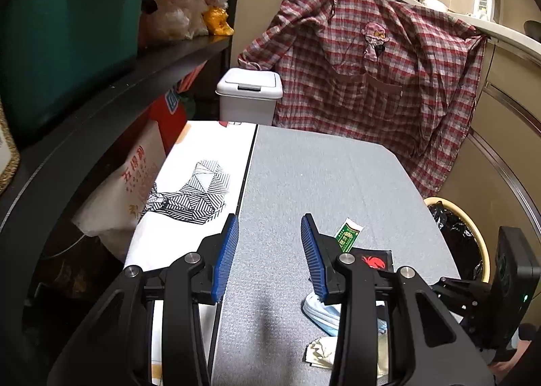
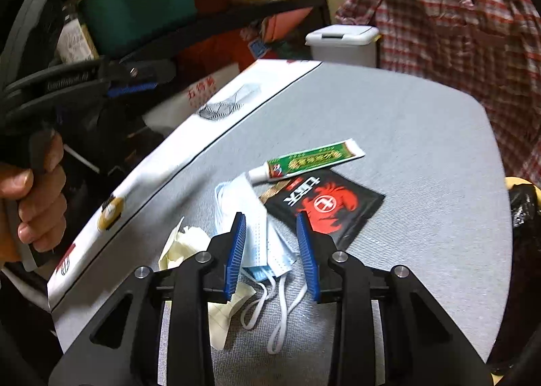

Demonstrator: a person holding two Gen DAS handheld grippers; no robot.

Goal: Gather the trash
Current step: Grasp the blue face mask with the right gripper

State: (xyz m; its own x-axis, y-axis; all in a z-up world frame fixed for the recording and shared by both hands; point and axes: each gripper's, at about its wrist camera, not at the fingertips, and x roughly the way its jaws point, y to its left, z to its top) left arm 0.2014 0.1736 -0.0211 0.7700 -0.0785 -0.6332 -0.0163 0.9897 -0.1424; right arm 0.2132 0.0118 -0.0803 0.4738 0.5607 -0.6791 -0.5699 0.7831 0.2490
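Black hand-held gripper (image 2: 274,250) with ribbed blue pads (image 2: 235,257) (silver screws).

Both hand-held grippers, left (image 1: 268,227) and right (image 2: 272,227), angle downward, jaws apart.

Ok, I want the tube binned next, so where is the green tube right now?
In the right wrist view the green tube lies on the grey table, just beyond the black-and-red sachet, its white cap end near the face mask.
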